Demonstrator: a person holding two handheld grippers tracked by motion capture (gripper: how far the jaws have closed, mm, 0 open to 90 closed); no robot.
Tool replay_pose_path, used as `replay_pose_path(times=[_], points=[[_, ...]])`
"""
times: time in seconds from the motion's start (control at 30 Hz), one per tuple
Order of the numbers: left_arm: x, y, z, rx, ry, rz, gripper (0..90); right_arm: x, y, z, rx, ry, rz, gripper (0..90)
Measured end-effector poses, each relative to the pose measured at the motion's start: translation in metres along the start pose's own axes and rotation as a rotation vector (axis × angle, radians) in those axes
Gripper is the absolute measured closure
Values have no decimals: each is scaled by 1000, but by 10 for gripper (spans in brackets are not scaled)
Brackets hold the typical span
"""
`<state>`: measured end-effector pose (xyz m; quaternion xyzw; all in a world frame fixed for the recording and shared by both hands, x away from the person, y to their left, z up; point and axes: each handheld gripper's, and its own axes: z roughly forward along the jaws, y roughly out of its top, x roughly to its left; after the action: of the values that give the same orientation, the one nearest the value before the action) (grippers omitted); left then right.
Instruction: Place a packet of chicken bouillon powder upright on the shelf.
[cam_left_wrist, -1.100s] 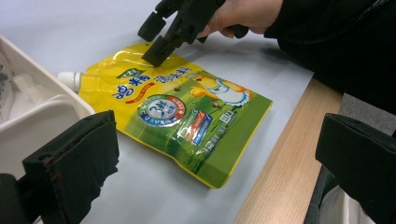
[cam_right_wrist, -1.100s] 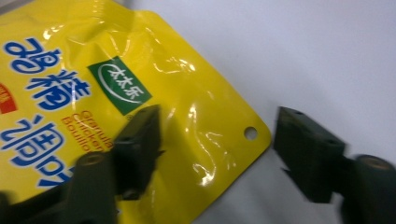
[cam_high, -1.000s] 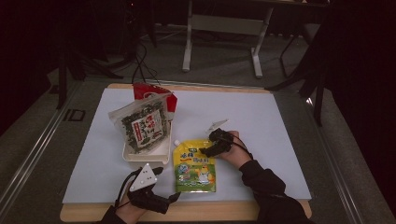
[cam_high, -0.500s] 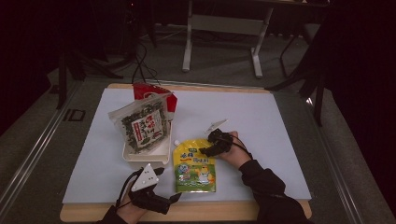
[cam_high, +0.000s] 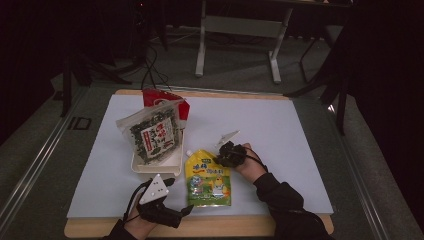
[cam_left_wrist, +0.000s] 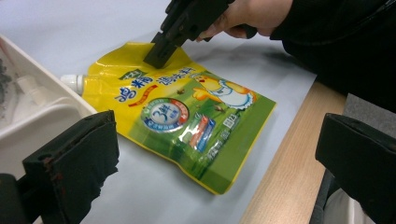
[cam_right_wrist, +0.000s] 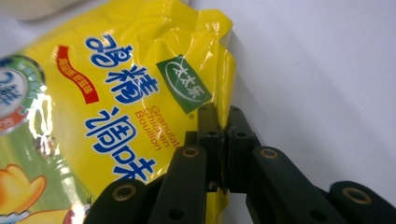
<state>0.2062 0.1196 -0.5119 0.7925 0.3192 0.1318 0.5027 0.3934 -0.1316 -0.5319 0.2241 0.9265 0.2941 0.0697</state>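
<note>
Two grippers at work | right gripper (cam_right_wrist: 223, 140) jaws have just been closing, now pinching yellow pouch (cam_high: 207, 177) edge | pouch lies near tabletop's front edge | left gripper (cam_high: 165, 212) jaws spread, idle | step: grasp secured | next: lift steadily, likely toward tray (cam_high: 172, 162)

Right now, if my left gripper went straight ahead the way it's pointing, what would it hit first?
Most likely the yellow bouillon pouch, lying flat between the open left gripper jaws' line of travel; the white tray sits just off to one side. Depth is uncertain.

Yellow pouch (cam_right_wrist: 116, 107) cut off by left and bottom edges in right gripper view; pinched edge hidden behind right claw (cam_right_wrist: 223, 140). Seaweed packet (cam_high: 152, 135) print too small to read.
</note>
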Motion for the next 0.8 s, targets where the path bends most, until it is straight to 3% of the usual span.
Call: replay_pose_path(times=[0.3, 0.47, 0.63, 0.8], points=[[4, 3, -1, -16, -9, 13, 7, 2, 4, -13, -15, -12, -21, 882], [8, 3, -3, -49, -25, 8, 7, 4, 3, -25, -42, -13, -23, 884], [7, 9, -3, -14, -25, -5, 7, 8, 4, -41, -77, -10, -26, 885], [7, 16, -4, -16, -36, 3, 7, 13, 5, -58, -125, -3, -42, 885]])
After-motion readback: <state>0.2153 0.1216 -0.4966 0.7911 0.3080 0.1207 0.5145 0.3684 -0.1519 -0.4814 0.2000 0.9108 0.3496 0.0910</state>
